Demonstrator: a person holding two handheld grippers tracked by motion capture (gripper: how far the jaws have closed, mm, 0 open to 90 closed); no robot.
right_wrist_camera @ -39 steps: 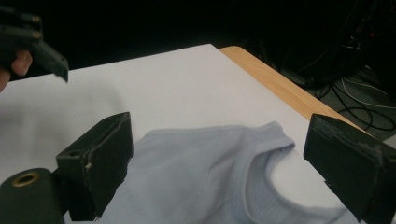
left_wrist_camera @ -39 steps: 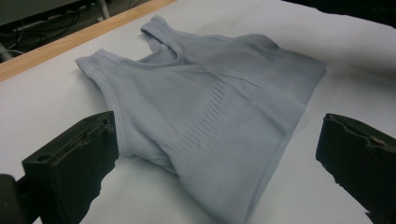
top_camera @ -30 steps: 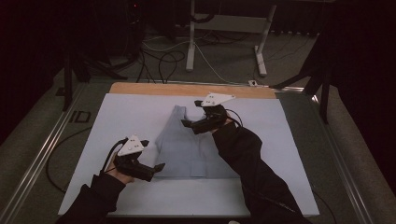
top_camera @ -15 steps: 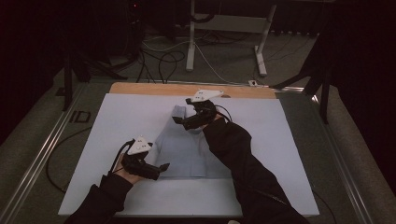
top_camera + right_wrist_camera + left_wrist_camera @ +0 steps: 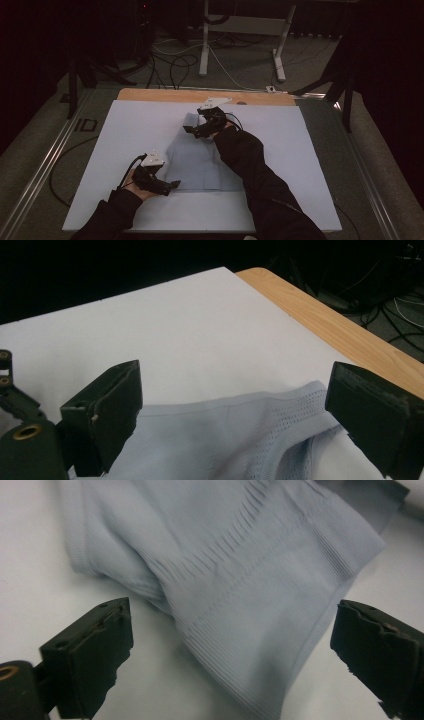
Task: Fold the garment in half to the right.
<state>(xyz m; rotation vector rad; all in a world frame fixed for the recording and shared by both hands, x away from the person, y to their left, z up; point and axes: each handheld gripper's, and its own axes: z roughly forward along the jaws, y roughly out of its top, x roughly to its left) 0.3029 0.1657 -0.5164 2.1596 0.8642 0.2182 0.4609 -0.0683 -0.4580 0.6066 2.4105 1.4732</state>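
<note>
Your pale blue ribbed knit garment (image 5: 200,157) lies flat mid-sheet on the white-covered surface (image 5: 125,125). Your left tongs (image 5: 174,184) gape at its near-left hem corner, jaws just closing slightly, fabric between but ungripped. Your right tongs (image 5: 192,130) stand open over its far edge, toward the bare wooden strip (image 5: 165,95).

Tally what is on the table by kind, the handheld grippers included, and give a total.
Pale grey-blue ribbed knit garment: 1
White sheet covering the wooden table: 1
Black two-jaw handheld grippers: 2, the left gripper and the right gripper, both with jaws apart at the garment's edges
Total: 4
</note>
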